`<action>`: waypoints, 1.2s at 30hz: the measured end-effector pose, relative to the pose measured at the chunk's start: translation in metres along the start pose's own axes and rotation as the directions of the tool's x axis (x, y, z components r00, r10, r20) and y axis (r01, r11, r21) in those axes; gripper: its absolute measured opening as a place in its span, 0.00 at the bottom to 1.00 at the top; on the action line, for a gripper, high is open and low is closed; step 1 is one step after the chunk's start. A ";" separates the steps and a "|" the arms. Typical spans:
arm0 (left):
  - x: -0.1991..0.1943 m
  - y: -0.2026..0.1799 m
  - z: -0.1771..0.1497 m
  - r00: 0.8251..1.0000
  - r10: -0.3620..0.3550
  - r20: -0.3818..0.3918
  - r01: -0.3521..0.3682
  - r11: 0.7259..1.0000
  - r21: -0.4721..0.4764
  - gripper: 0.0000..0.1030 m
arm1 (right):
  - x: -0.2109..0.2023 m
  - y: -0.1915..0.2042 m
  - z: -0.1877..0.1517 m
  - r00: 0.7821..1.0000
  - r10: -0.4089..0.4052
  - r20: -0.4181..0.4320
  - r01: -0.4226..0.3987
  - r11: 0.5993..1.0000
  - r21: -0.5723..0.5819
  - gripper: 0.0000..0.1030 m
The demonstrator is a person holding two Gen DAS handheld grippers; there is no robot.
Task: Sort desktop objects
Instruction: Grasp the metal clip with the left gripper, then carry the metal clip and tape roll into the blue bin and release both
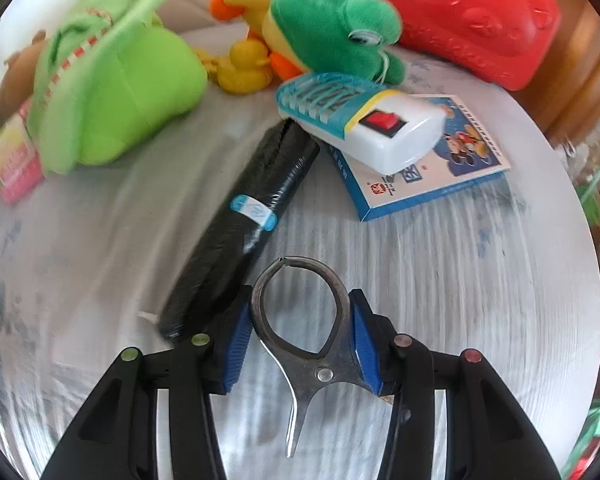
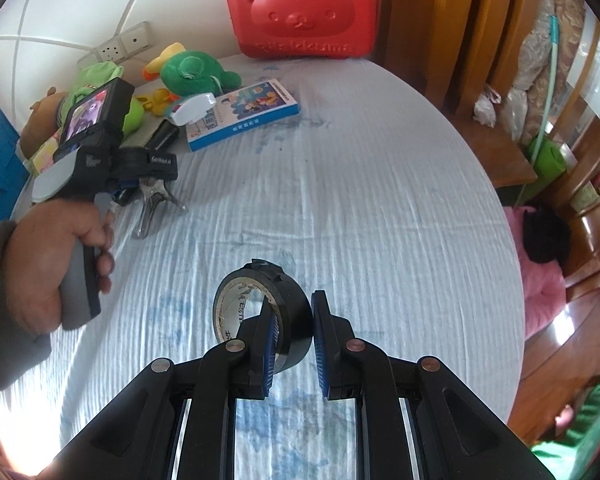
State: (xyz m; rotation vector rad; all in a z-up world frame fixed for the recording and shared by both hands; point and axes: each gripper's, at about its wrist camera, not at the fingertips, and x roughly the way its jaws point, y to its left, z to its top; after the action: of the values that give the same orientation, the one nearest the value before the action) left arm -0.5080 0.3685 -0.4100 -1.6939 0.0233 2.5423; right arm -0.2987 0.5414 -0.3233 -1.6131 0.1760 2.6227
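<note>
Now clamp (image 1: 300, 320) between fingers (image 1: 236, 344) (touching both)

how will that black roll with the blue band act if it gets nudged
The black roll looks cylindrical and lies flat on the cloth, so it would probably roll sideways. Its shiny wrap suggests it may be slippery. It seems soft rather than stiff.

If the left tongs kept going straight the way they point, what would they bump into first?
Probably the tablecloth just past the metal clip between the left tongs; the black roll lies slightly aside. Depth is unclear.
</note>
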 end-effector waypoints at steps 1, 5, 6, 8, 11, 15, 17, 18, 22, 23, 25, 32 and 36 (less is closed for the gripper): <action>-0.006 0.003 -0.001 1.000 0.000 0.006 0.000 1.000 0.009 0.44 | -0.002 0.002 0.002 1.000 0.002 0.004 -0.002 1.000 -0.004 0.15; -0.043 0.024 -0.006 0.999 -0.004 0.040 0.003 0.999 0.033 0.44 | -0.012 0.014 0.008 1.000 0.008 0.019 -0.008 1.000 -0.027 0.15; -0.056 0.031 -0.009 0.999 -0.009 0.052 0.007 0.999 0.036 0.44 | -0.016 0.019 0.010 1.000 0.011 0.024 -0.010 0.999 -0.036 0.15; -0.085 0.049 -0.012 0.997 -0.020 0.081 0.016 0.999 0.043 0.44 | -0.026 0.030 0.014 0.999 0.017 0.037 -0.015 0.998 -0.057 0.15; -0.134 0.088 -0.020 0.991 -0.039 0.125 0.033 0.998 0.047 0.44 | -0.043 0.051 0.020 0.997 0.030 0.068 -0.023 0.995 -0.100 0.15; -0.191 0.139 -0.030 0.981 -0.035 0.189 0.030 0.999 0.026 0.44 | -0.071 0.095 0.034 0.992 0.063 0.113 -0.043 0.984 -0.172 0.15; -0.225 0.176 -0.034 0.972 -0.019 0.234 0.017 1.000 0.007 0.44 | -0.084 0.119 0.039 0.988 0.087 0.129 -0.059 0.977 -0.206 0.15; -0.243 0.194 -0.036 0.966 -0.010 0.256 0.011 1.000 -0.003 0.44 | -0.092 0.136 0.042 0.984 0.102 0.143 -0.068 0.971 -0.229 0.15; -0.308 0.264 -0.052 0.940 0.019 0.339 -0.004 0.999 -0.046 0.44 | -0.120 0.205 0.047 0.970 0.163 0.182 -0.102 0.946 -0.308 0.15; -0.325 0.283 -0.057 0.932 0.027 0.363 -0.007 0.998 -0.058 0.44 | -0.127 0.223 0.049 0.965 0.178 0.190 -0.109 0.939 -0.327 0.15; -0.358 0.322 -0.066 0.914 0.039 0.403 -0.007 0.997 -0.081 0.44 | -0.142 0.263 0.050 0.956 0.208 0.208 -0.122 0.923 -0.364 0.15; -0.453 0.467 -0.096 0.854 0.094 0.512 -0.004 0.985 -0.174 0.44 | -0.199 0.417 0.045 0.907 0.338 0.251 -0.189 0.860 -0.475 0.15; -0.479 0.548 -0.110 0.834 0.140 0.533 -0.021 0.974 -0.224 0.44 | -0.224 0.507 0.044 0.873 0.414 0.257 -0.229 0.815 -0.533 0.15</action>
State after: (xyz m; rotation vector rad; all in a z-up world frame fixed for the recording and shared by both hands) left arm -0.2672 -0.2141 -0.0303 -0.9565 -0.2234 3.0890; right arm -0.2912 0.0470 -0.0700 -1.2331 -0.2823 3.3991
